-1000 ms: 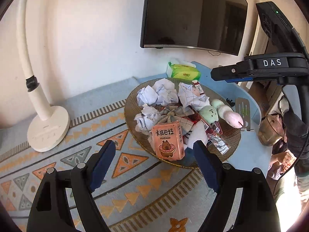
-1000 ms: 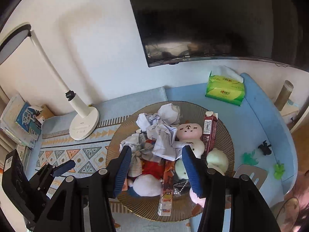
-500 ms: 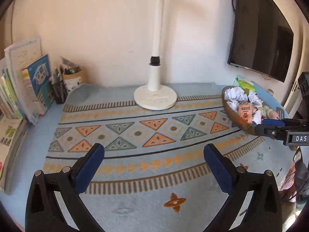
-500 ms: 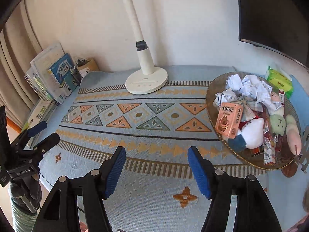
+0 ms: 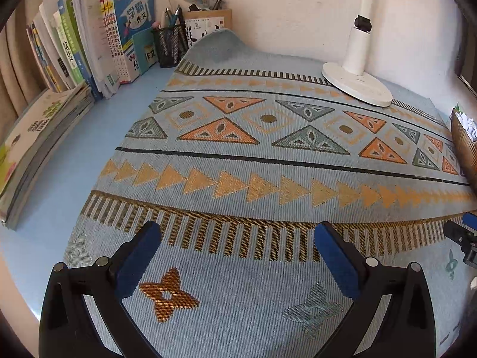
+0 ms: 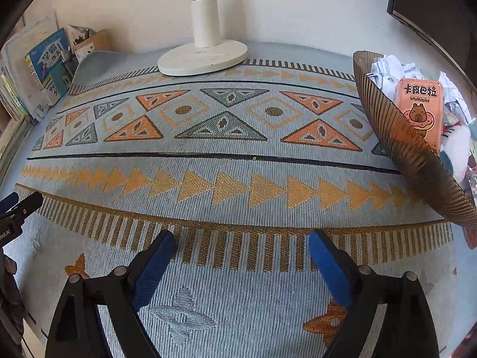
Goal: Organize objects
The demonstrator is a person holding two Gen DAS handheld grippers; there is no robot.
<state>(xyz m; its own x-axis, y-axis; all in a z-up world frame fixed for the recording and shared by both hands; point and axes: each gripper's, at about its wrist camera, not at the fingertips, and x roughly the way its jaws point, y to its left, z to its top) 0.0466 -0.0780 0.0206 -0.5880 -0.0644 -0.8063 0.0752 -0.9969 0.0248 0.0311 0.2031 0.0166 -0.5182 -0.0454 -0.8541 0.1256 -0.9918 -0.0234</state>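
A brown ribbed bowl (image 6: 396,140) stands at the right of the patterned mat (image 6: 226,161). It holds a pink capybara poker box (image 6: 420,110), crumpled white papers (image 6: 387,68) and a white plush toy (image 6: 457,149). Only the bowl's edge (image 5: 465,146) shows in the left wrist view. My right gripper (image 6: 241,256) is open and empty, low over the mat's front border, left of the bowl. My left gripper (image 5: 237,247) is open and empty, low over the mat's front border.
A white lamp base (image 6: 202,56) stands at the back of the mat. Upright books (image 5: 113,44), a flat stack of books (image 5: 38,137) and a mesh pen holder (image 5: 170,44) line the left side. A dark screen (image 6: 432,9) hangs at upper right.
Both grippers have swung left away from the bowl and dropped close to the mat. Both stay open and empty.
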